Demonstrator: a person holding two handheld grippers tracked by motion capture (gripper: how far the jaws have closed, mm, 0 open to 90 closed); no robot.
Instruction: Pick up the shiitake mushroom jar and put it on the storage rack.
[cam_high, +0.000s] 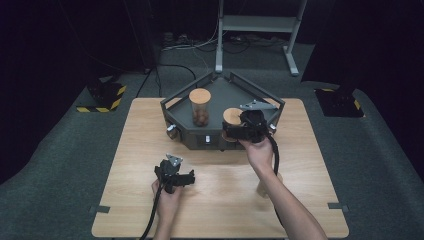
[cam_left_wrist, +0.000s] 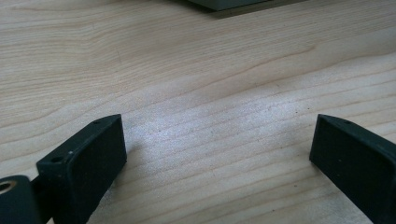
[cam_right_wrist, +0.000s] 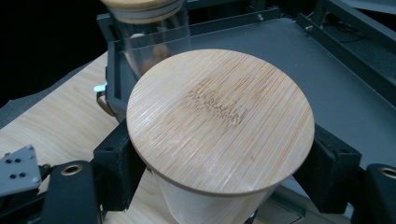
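A jar with a round bamboo lid (cam_right_wrist: 219, 121) stands between the black jaws of my right gripper (cam_right_wrist: 219, 186), which press on its pale body just under the lid. In the high view this jar (cam_high: 231, 116) is at the front edge of the dark grey tray (cam_high: 225, 92), with my right gripper (cam_high: 234, 131) shut on it. A second clear jar (cam_high: 200, 105) with a bamboo lid and brown nuts inside stands upright on the tray's left part. My left gripper (cam_high: 176, 176) rests low over the wooden table (cam_high: 150, 150), its jaws wide apart with nothing between them (cam_left_wrist: 217, 154).
The tray (cam_right_wrist: 336, 93) has raised metal rims and knobs on its front face. The second jar (cam_right_wrist: 149, 28) stands just behind the held one. A small pale wooden object (cam_high: 263, 189) sits beside the right forearm. Dark carpet and a metal stand lie beyond the table.
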